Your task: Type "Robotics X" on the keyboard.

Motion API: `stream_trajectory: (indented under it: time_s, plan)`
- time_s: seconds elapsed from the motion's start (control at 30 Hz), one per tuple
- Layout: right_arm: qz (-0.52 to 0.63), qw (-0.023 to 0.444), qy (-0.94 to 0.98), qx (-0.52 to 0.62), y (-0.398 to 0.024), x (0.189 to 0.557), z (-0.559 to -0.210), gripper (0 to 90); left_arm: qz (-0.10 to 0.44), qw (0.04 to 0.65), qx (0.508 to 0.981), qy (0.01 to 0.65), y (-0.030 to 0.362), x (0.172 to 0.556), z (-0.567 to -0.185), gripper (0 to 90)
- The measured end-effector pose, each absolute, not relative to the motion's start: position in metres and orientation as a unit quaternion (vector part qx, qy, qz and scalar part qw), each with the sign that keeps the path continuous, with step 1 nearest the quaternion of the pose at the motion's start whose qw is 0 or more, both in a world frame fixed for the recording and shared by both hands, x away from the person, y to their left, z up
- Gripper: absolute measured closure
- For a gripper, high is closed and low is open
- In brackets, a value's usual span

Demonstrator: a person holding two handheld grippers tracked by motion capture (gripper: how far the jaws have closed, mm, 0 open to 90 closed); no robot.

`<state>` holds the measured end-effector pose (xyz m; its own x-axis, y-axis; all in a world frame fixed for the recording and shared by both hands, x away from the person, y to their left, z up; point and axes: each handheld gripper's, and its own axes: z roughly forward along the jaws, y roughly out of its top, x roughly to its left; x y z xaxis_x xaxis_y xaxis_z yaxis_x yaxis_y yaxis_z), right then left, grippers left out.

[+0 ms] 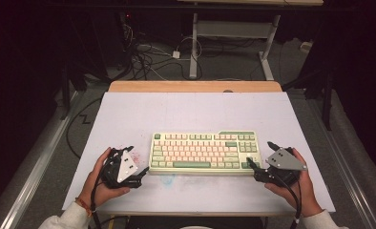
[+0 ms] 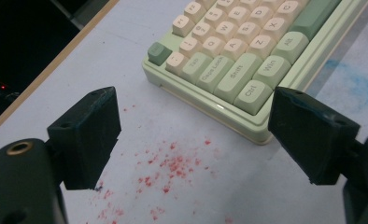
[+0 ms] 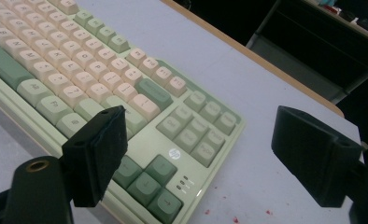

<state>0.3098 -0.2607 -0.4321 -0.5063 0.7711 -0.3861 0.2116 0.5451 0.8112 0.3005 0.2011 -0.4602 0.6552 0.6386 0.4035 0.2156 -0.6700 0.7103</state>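
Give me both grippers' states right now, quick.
Left gripper: open, holding nothing, at the keyboard's left end.
Right gripper: open, holding nothing, over the keyboard's right end.

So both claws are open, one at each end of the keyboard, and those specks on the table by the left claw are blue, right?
Not quite: the specks by the left claw are red, as the left gripper view shows. The rest holds: both claws are open, the left claw at one end of the keyboard and the right claw at the other.
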Motion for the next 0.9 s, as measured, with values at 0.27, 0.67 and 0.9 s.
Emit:
stream_trajectory:
  time_s: [0.27, 0.67, 0.9]
  plan:
    - [0.357, 0.386, 0.788, 0.319, -0.267, 0.307, -0.434, 18.7, 0.329, 0.316, 0.852, 0.257, 0.209, 0.297, -0.464, 16.4]
    - [0.349, 0.386, 0.788, 0.329, -0.277, 0.302, -0.442, 18.6, 0.316, 0.31, 0.858, 0.262, 0.218, 0.295, -0.469, 16.4]
    - [0.343, 0.382, 0.788, 0.34, -0.285, 0.299, -0.448, 18.6, 0.311, 0.311, 0.859, 0.264, 0.221, 0.294, -0.472, 16.4]
